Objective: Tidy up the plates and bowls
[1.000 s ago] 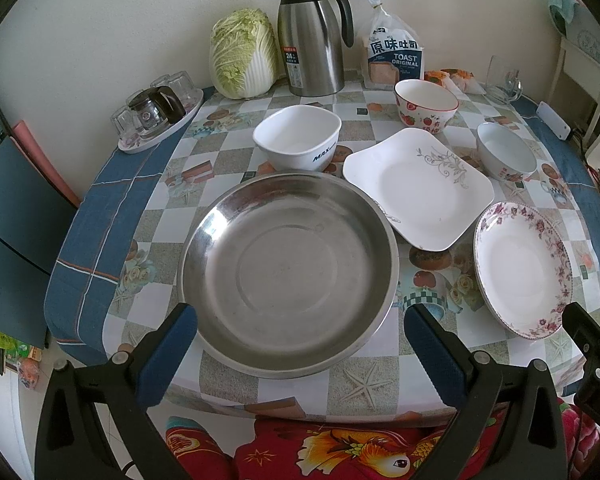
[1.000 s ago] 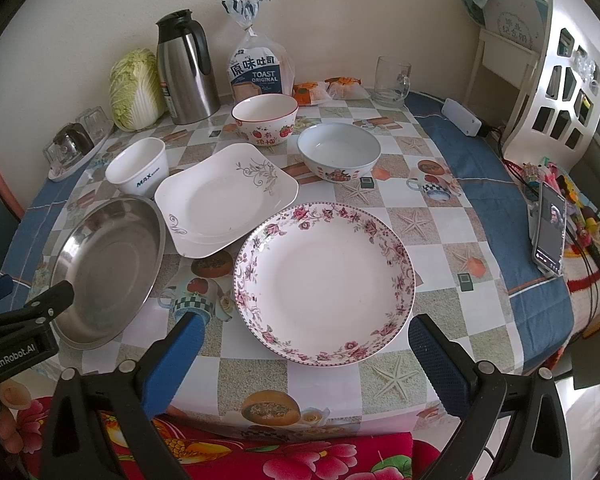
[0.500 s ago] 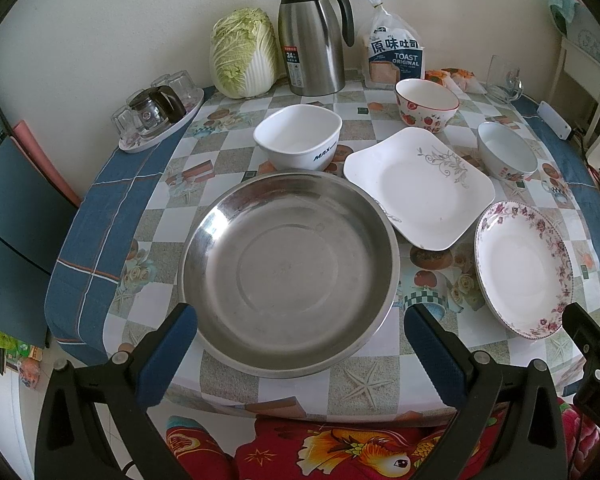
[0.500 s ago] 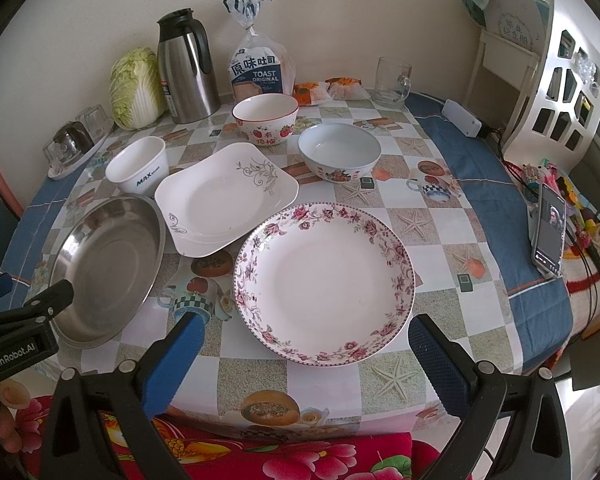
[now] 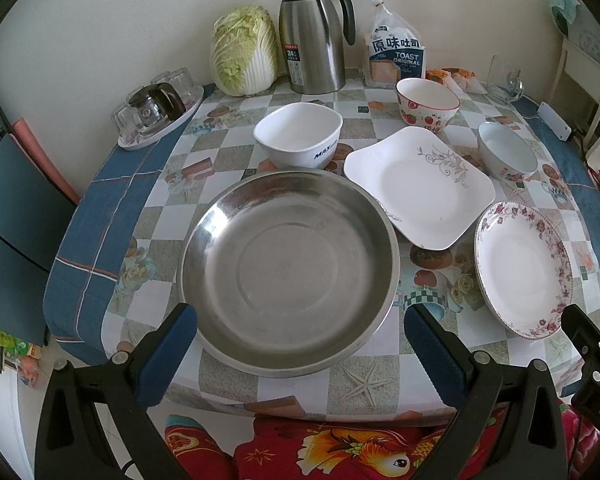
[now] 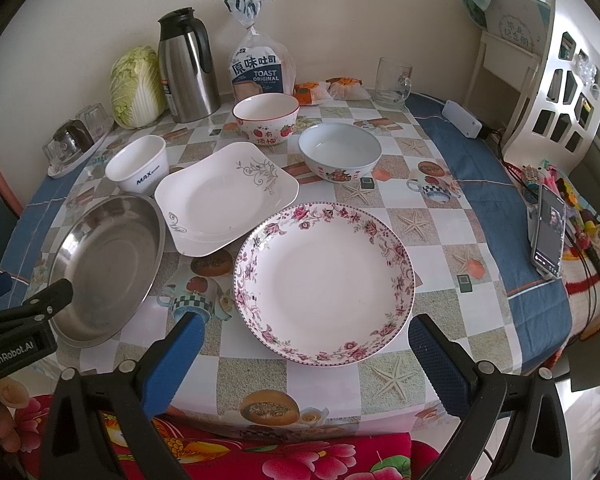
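A round steel plate (image 5: 288, 272) lies at the table's front left, and my open, empty left gripper (image 5: 300, 344) hovers at its near rim. A floral-rimmed plate (image 6: 324, 280) lies front right, with my open, empty right gripper (image 6: 308, 352) at its near edge. Between them a square white plate (image 5: 420, 188) overlaps the steel plate's rim. Behind stand a white square bowl (image 5: 298, 134), a strawberry bowl (image 6: 266, 120) and a pale bowl (image 6: 340, 156).
At the back stand a steel thermos (image 5: 314, 32), a cabbage (image 5: 244, 52), a toast bag (image 5: 394, 56), a glass mug (image 6: 392, 80) and a tray of glasses (image 5: 156, 112). A phone (image 6: 548, 232) lies on the right. A white shelf (image 6: 560, 60) stands beyond the table's right edge.
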A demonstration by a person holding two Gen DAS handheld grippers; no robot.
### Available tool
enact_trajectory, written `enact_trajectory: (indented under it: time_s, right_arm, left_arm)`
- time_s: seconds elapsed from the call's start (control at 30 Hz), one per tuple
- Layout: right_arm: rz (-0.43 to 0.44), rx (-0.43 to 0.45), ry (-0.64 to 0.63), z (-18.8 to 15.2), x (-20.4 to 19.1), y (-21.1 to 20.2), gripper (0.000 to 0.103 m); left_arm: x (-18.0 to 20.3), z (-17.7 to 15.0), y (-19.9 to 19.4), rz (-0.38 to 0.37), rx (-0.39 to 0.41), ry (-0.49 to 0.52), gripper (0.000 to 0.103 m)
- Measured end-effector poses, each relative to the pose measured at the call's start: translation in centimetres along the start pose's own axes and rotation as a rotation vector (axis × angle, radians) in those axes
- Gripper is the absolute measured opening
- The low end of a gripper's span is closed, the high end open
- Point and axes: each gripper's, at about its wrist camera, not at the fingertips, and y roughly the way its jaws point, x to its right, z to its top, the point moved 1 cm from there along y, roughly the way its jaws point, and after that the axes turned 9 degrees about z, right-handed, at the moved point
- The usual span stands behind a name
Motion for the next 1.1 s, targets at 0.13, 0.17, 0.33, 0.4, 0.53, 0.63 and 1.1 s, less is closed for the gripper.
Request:
enact_trajectory:
  time_s: [0.13, 0.17, 0.33, 0.4, 0.53, 0.63, 1.1]
  right_arm:
    - [0.004, -0.023, 0.019, 0.0, 0.5, 0.2, 0.103]
    - [0.007, -0.034, 0.026, 0.0, 0.7, 0.4, 0.103]
    - [0.014, -0.060, 0.050, 0.8, 1.2, 1.6, 0.103]
    - [0.002, -0.058, 0.042, 1.3, 1.0, 2.0, 0.103]
    - [0.020, -0.061, 0.056, 2.4, 0.7, 3.1, 0.103]
    - [0.040, -0.069, 0.062, 3.4, 0.5, 4.0, 0.103]
    - [0.081, -0.094, 0.093, 6.0, -1.2, 8.1, 0.103]
  left_arm:
    - [-0.8, 0.1, 0.5, -0.051, -0.021, -0.030, 0.103]
    - [-1.1, 0.3, 0.7, -0.067, -0.025, -0.043, 0.103]
    - [-1.3, 2.2, 1.0, -0.098, -0.015, -0.083, 0.103]
    - [-1.7, 3.1, 1.3, -0.120, -0.026, -0.123, 0.103]
    - [-2.7, 4.7, 2.4, -0.145, -0.042, -0.202, 0.103]
    - [-3.3, 5.5, 3.2, -0.155, -0.030, -0.251, 0.103]
    - [-5.6, 8.0, 4.0, -0.099, 0.160, -0.411, 0.103]
